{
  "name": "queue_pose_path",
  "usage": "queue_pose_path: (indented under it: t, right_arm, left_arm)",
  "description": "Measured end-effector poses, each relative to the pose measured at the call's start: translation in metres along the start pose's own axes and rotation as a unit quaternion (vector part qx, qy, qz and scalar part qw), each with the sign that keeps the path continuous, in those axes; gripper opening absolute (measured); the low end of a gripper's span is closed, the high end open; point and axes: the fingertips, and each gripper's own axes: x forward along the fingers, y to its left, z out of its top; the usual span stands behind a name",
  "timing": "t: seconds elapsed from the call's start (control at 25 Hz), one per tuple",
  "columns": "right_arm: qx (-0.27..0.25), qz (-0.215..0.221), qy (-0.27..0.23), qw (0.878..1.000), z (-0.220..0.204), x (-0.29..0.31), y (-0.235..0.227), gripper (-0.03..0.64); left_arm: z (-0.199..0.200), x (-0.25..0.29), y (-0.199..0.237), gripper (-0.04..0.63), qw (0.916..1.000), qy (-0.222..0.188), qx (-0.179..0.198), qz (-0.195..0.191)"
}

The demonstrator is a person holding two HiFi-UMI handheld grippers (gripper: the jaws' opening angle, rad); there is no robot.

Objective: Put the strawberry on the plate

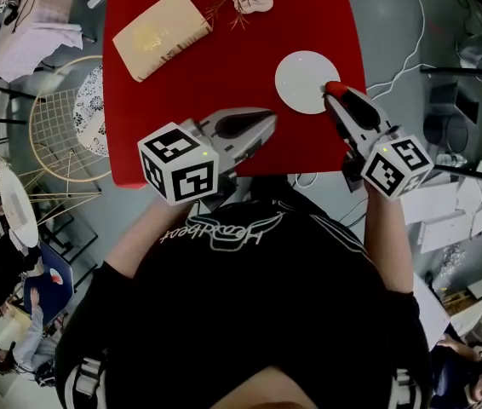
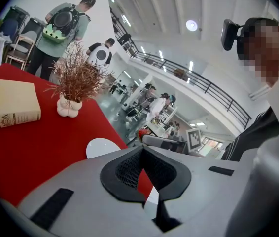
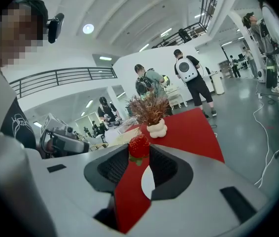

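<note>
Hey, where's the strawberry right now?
The strawberry is pinched between the jaw tips of the right gripper. In the head view it sits on the right, at the right edge of the white plate on the red table.

Light: bright, even, from ceiling lamps [image 2: 191, 25] and strip lights [image 3: 165, 32]; shadows soft, faint on red table [image 1: 224, 83]; plate [image 1: 306, 81] washed out, featureless white; strong fisheye curvature, black vignette in both gripper views; background people [image 3: 189, 78] slightly soft.

Probably open lab hall: balcony railing [image 2: 206, 85]
</note>
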Motion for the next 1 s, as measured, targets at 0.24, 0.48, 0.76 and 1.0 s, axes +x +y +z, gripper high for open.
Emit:
queue_pose_path:
  t: [0.24, 0.48, 0.76, 1.0]
  right_arm:
    - [-0.034, -0.014, 0.043, 0.998, -0.016, 0.025, -0.023, 0.126]
    - [-0.086, -0.028, 0.095, 0.991, -0.035, 0.047, -0.041, 0.126]
    - [-0.187, -0.059, 0.165, 0.967, -0.065, 0.071, -0.052, 0.126]
    - [-0.225, -0.059, 0.204, 0.951, -0.082, 0.082, -0.056, 0.126]
  left_arm:
    - [0.002, -0.001, 0.010, 0.006, 0.9999, 0.004, -0.006, 0.011]
    - [0.003, -0.003, 0.022, 0.006, 0.9995, 0.002, -0.027, 0.017]
    - [0.001, -0.005, 0.034, 0.006, 0.9986, -0.003, -0.051, 0.018]
    - [0.004, -0.004, 0.034, 0.006, 0.9988, 0.001, -0.047, 0.013]
